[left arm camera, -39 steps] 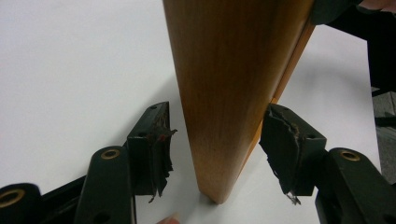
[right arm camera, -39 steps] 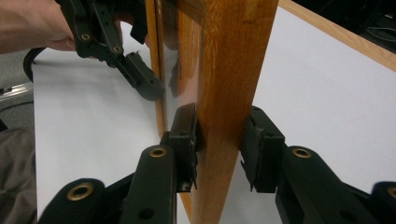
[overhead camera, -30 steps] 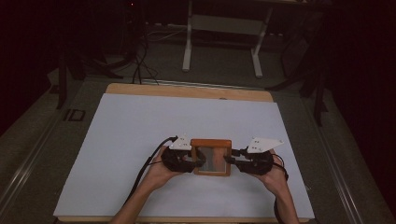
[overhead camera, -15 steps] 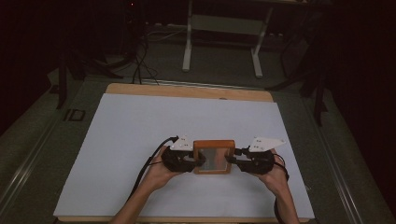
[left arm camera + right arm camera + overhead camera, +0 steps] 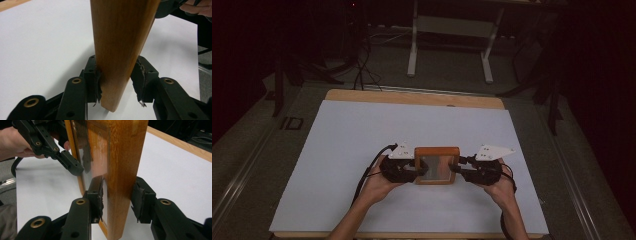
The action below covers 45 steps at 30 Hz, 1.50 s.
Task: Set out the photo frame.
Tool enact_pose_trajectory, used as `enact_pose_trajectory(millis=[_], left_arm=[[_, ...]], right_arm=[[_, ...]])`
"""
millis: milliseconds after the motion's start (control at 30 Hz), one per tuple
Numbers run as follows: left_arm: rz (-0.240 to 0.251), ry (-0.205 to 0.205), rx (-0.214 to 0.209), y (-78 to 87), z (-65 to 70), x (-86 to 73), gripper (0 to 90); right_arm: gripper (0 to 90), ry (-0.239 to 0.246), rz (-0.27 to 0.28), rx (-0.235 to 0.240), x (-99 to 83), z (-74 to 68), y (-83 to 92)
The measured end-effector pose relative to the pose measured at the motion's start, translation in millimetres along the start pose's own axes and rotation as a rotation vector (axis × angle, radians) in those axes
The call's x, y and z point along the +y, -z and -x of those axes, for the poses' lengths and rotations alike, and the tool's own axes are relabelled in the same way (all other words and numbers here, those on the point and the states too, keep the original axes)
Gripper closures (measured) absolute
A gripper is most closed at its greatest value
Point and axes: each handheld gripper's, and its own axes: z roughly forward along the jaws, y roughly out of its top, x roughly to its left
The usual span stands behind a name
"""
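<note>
- The wooden picture frame (image 5: pixel 436 165) sits near the front middle of the white table sheet (image 5: pixel 362 135), glass face up in the high view, with a gripper at each of its side edges.
- Against the earlier high views the frame has scarcely shifted; it looks a touch squarer to the table edge, held between the two hands.
- The left gripper (image 5: pixel 412 170) straddles the frame's left edge. Its jaws have just been closing, then eased back a little. In the left gripper view one pad (image 5: pixel 97 80) lies on the wood (image 5: pixel 120 50), while the other pad (image 5: pixel 140 80) seems to stand just off it, so the pinch looks loose.
- The right gripper (image 5: pixel 460 170) is at the right edge, jaws narrowed round the frame and having just opened slightly. In the right gripper view one pad (image 5: pixel 98 195) touches the glass side; the other pad (image 5: pixel 140 200) looks barely clear of the wood (image 5: pixel 122 170).
- Judgement: both grips are being adjusted rather than locked, so a lift now risks the frame slipping.
</note>
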Motion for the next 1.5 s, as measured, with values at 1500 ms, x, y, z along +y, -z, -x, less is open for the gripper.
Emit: enact_pose_trajectory(millis=[1500], left_arm=[[0.016, 0.200, 0.061, 27.7, -26.6, -27.1, 52.7]], right_arm=[[62.0, -0.172, 0.032, -0.027, 9.6, -18.5, -54.7]])
